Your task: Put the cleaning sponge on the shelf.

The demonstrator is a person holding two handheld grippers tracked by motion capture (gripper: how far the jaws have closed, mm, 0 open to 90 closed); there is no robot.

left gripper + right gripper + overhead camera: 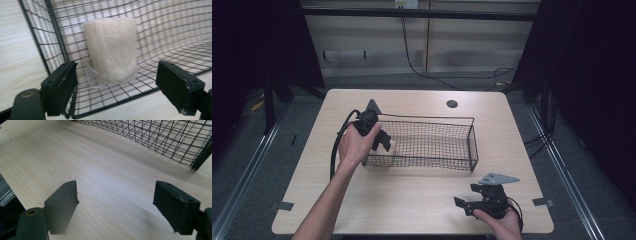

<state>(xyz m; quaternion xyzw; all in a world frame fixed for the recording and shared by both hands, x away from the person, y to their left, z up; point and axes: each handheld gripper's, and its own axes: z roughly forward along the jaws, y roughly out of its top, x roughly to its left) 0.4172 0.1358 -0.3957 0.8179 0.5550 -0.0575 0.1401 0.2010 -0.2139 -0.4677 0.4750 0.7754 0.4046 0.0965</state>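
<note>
A black wire basket [472, 142] stands in the middle of the wooden table. At its left end lies a cream fuzzy roll [111, 51], also seen as a pale patch [392, 146] in the high view. My left gripper [383, 141] hangs over that end of the basket, its jaws wide apart [116, 87], and the roll sits just beyond them, untouched. My right gripper [468, 206] rests low near the table's front right edge. It is open [115, 206] over bare wood, and the basket's near wall [160, 137] rises ahead of it.
The table [412, 200] has a dark round hole [452, 104] near its far edge. Tape marks [284, 205] sit at the front corners. A cable [334, 150] trails from the left gripper. Dark curtains and floor rails flank the table.
</note>
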